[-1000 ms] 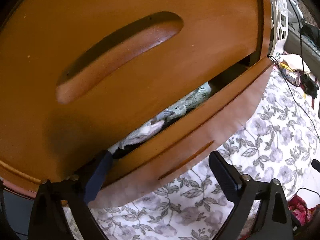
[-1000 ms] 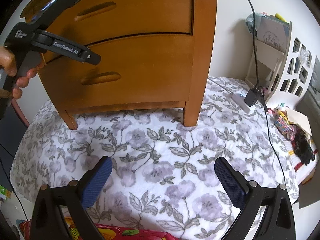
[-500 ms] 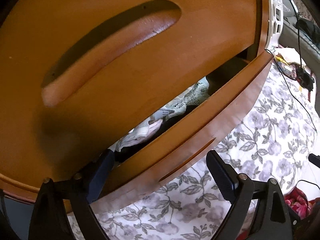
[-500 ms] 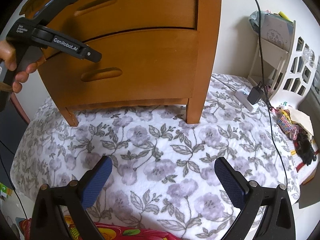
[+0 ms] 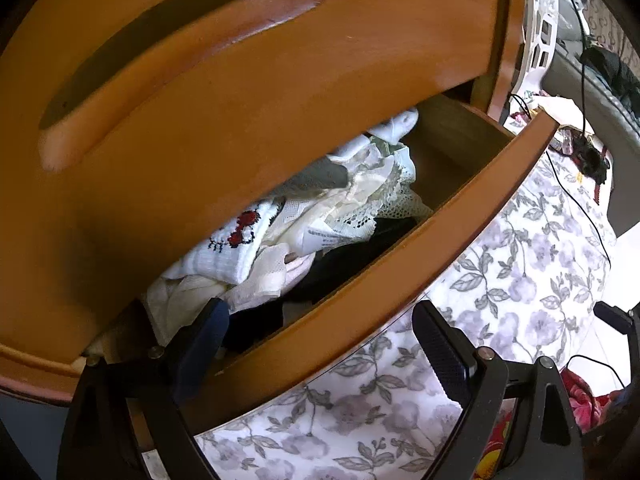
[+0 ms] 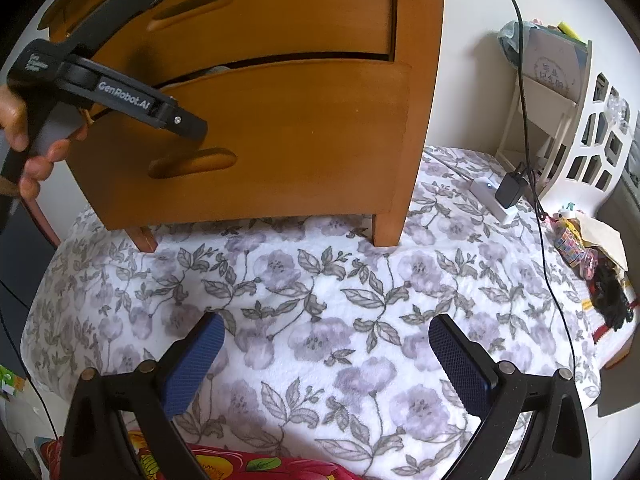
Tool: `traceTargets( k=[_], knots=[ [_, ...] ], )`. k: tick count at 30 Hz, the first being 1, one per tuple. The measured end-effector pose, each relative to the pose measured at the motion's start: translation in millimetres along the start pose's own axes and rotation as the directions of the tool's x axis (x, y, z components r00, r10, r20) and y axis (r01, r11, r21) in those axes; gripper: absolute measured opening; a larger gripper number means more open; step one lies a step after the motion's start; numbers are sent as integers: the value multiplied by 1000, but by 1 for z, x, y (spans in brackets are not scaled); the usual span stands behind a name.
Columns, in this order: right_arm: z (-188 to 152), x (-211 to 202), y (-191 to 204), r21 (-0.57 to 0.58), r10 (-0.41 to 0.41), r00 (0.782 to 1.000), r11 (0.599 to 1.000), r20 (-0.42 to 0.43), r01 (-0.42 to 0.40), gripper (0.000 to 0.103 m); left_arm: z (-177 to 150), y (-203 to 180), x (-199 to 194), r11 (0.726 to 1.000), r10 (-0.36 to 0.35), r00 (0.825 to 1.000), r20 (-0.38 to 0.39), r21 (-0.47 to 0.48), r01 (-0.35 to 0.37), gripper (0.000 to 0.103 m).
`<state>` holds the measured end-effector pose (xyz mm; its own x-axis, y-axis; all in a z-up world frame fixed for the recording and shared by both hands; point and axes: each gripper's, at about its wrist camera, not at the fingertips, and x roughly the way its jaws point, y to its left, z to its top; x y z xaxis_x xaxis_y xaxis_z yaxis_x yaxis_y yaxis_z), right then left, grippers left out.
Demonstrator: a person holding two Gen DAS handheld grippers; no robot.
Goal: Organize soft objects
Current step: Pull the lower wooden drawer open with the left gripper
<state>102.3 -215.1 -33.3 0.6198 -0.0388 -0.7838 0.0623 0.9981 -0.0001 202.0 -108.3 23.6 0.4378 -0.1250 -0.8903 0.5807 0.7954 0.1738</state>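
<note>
A wooden drawer [image 5: 420, 248] of the brown chest [image 6: 280, 80] stands partly pulled out. Inside lie soft clothes: white lace fabric [image 5: 360, 200], a white knit piece with a red bow [image 5: 236, 236] and dark garments [image 5: 340, 256]. My left gripper [image 5: 320, 332] is open, its left finger inside the drawer behind the front panel, its right finger outside in front. It also shows in the right wrist view [image 6: 120, 96], at the drawer's top left edge. My right gripper [image 6: 324, 344] is open and empty above the floral blanket [image 6: 320, 300].
A white shelf unit [image 6: 580, 100] stands at the right by the wall. A charger and cable [image 6: 508, 188] lie on the blanket beside the chest. Small clutter [image 6: 592, 256] sits at the blanket's right edge. Red patterned cloth [image 6: 240, 464] lies at the near edge.
The drawer has slid out further, pulled by my left gripper, and more of the clothes inside show. My right gripper has stayed open, shifting slightly toward the chest.
</note>
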Motion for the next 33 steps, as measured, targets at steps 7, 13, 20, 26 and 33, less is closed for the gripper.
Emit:
traceTargets(
  k=[7,13,20,26,33],
  knots=[
    [1,-11,1,-7,-7,1000,1000,22,7,103,1,-2,-22,1000,-11,1000,-2,-2,11,93],
    [2,-23,5,-23,-5,999,1000,38,6,103,2,-1,-27,1000,-21,1000,-9,12,21,93],
    [2,-36,8,-33,-8,999,999,50,10,103,8,8,-23,999,-36,999,-3,0,36,93],
    [-1,-45,11,-46,-6,998,999,58,9,103,6,10,-23,998,-60,998,1,-7,60,93],
    [-6,-54,12,-52,-18,999,998,51,21,103,11,15,-20,997,-80,997,-6,-18,80,93]
  ],
)
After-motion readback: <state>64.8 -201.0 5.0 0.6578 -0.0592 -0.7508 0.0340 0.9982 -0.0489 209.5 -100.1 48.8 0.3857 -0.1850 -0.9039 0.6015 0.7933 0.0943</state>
